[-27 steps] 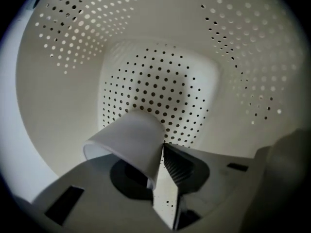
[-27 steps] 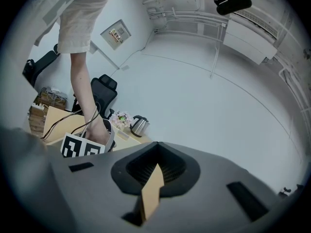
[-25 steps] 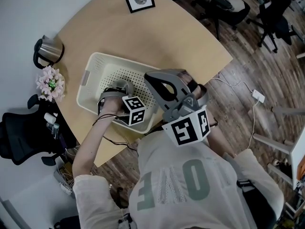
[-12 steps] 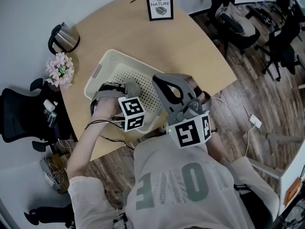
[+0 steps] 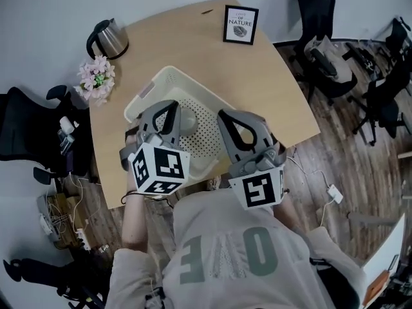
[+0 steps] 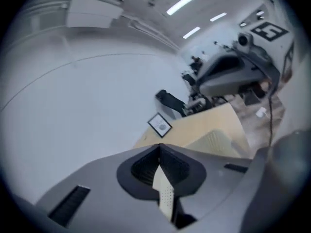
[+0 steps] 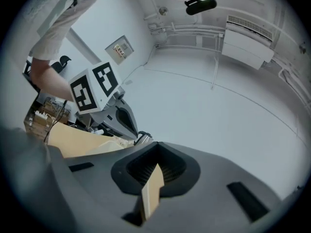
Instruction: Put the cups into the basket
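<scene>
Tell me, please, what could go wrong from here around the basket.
1. The basket sits close to the near edge of the table, under the left gripper and the right gripper. A bump while lowering either could push it off.
2. The flowers and kettle stand just beyond the basket's left end. A wide swing of the left gripper might topple them.

I've lifted my left gripper [image 5: 168, 105] out of the basket [image 5: 147, 94]. A second ago it sat low inside the near-left part; now it is raised toward the head camera, and its marker cube [image 5: 156, 169] looms much larger at centre left of the frame. My view has swung as well: the picture frame [image 5: 241, 24] has slid from top centre toward upper right, the kettle [image 5: 111, 38] has gone from the left edge to upper left, and the flowers [image 5: 96, 79] have climbed with it.
</scene>
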`<state>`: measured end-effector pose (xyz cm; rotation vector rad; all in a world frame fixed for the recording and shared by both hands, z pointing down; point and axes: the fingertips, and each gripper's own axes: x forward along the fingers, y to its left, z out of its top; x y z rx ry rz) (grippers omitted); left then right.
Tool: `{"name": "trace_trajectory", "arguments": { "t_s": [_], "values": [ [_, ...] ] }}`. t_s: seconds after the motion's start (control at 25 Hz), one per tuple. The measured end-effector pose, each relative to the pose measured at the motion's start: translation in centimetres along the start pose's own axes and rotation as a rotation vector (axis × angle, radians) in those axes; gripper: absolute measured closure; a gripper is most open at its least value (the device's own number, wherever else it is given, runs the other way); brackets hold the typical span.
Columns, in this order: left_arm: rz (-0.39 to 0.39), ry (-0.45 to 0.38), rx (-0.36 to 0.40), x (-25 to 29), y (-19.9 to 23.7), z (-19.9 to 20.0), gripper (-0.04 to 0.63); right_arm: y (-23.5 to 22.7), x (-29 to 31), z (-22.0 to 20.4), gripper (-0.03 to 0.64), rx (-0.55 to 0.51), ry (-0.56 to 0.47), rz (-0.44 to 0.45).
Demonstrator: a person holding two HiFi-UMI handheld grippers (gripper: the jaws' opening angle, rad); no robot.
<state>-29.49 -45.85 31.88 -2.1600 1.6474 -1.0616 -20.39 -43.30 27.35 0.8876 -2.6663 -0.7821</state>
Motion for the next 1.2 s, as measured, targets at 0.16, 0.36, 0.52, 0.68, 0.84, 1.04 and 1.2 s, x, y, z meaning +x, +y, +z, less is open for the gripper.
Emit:
{"name": "trace_trajectory", "arguments": {
  "t_s": [0.16,0.36,0.52,0.68,0.84,1.04,1.2],
  "values": [
    [0.309,-0.196,-0.324,-4.2,2.2,0.7,0.586,0.0,-0.3,0.4,0.618,0.197,-0.057,-0.019],
    [0.353,-0.407,-0.77,-6.7,1.0,-0.8,0.586,1.6,-0.2,0.1,0.618,0.464,-0.125,-0.015],
    [0.375,-0.364,-0.711,-6.2,-0.4,-1.4,0.586,3.7,0.7,-0.4,0.618,0.483,-0.112,0.035],
    [0.398,-0.391,-0.697,-6.8,-0.6,-0.5,0.586,4.5,1.4,-1.3,0.618,0.488,-0.062,0.034],
    [0.37,-0.371,-0.684,-6.5,-1.4,-0.5,0.586,4.7,1.5,-2.7,0.618,0.54,-0.03,0.034],
    [0.349,-0.362,-0.657,-6.0,-1.7,-0.6,0.586,4.2,1.3,-4.1,0.618,0.555,0.009,0.002],
    [0.337,-0.354,-0.631,-5.5,-1.7,-0.6,0.586,4.2,1.2,-4.3,0.618,0.557,0.016,0.002]
  ]
}}
